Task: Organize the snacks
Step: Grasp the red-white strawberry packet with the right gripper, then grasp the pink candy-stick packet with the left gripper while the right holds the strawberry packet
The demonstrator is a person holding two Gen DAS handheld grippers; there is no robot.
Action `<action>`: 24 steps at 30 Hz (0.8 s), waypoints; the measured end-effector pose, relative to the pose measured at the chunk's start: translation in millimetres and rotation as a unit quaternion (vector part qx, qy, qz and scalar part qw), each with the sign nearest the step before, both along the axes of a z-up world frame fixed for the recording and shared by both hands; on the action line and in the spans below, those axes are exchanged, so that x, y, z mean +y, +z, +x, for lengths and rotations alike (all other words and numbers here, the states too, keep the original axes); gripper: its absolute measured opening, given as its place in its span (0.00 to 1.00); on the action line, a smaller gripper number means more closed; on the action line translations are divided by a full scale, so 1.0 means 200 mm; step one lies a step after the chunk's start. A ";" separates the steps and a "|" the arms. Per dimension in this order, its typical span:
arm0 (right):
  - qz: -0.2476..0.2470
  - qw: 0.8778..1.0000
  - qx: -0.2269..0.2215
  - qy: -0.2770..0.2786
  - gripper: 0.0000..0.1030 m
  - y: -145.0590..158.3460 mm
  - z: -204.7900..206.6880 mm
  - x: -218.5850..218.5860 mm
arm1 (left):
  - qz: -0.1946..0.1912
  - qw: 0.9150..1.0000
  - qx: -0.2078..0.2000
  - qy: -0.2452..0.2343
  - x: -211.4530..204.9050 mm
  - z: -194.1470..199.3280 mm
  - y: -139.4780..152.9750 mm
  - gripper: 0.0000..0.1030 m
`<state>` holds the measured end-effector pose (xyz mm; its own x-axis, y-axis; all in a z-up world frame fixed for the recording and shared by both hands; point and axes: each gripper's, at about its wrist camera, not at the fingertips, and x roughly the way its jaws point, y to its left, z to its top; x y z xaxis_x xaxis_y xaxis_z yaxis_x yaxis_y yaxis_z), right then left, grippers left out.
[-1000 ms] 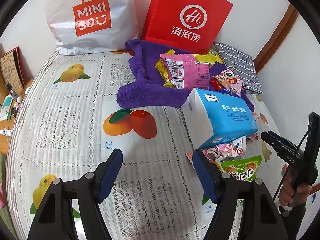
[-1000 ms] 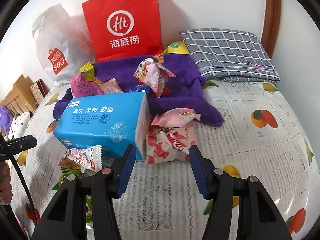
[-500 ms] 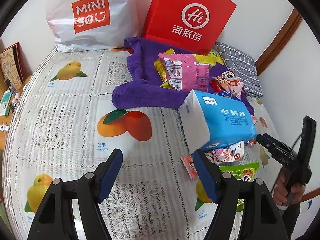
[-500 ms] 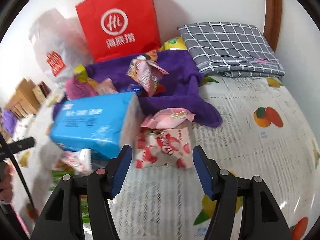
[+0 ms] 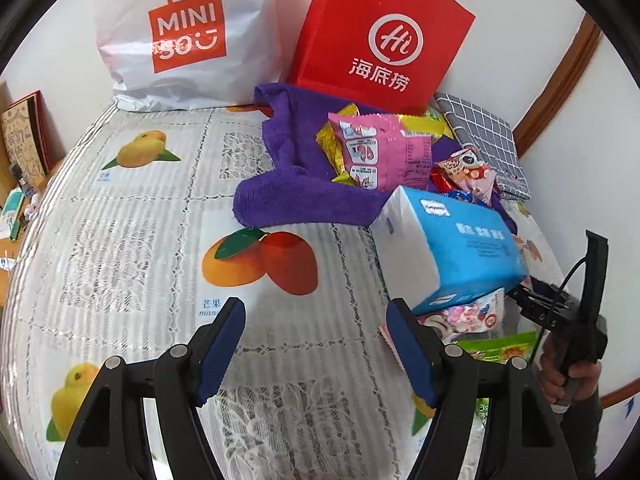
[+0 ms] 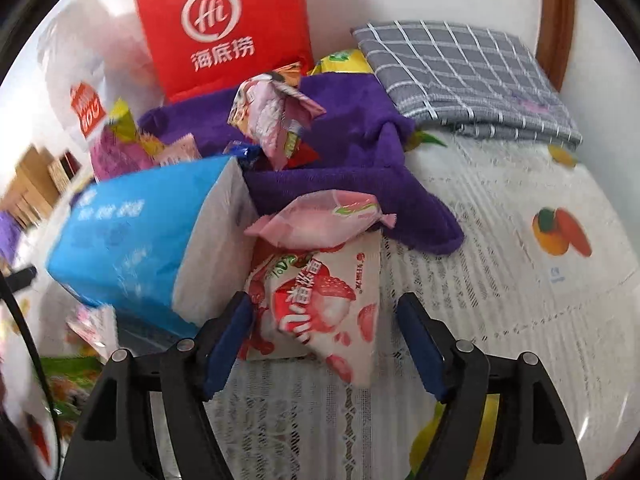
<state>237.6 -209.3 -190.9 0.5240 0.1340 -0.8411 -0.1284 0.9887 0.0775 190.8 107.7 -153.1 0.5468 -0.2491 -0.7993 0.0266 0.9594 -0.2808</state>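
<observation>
Left hand-held gripper (image 5: 316, 346) hangs released over bare fruit-print tablecloth (image 5: 168, 240), nothing between its pads. Blue tissue pack (image 6: 132, 236) leans on the snack pile; a bump could tip it onto the packets. Right hand-held gripper (image 6: 326, 340), jaws just been opening, straddles the strawberry snack packet (image 6: 320, 300), left pad near it, not clamped; the pink packet (image 6: 320, 220) on top may slide off. Packets under the tissue pack are half hidden and blurred.

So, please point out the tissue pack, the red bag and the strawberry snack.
tissue pack (image 5: 476, 246), left wrist view, blue top face
red bag (image 5: 384, 36), left wrist view, front, at the logo
strawberry snack (image 6: 320, 300), right wrist view, printed front
</observation>
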 end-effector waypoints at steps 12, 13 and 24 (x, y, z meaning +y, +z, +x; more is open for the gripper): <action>0.038 0.998 -0.011 -0.038 0.45 0.01 -0.04 -0.12 | 0.096 0.993 -0.002 -0.070 -0.21 0.13 -0.02 0.70; 0.041 0.998 -0.011 -0.040 0.45 0.00 -0.04 -0.12 | 0.101 0.992 -0.004 -0.076 -0.24 0.12 -0.03 0.70; 0.061 0.997 -0.011 -0.042 0.45 0.00 -0.04 -0.14 | 0.107 0.992 -0.008 -0.071 -0.24 0.10 -0.11 0.69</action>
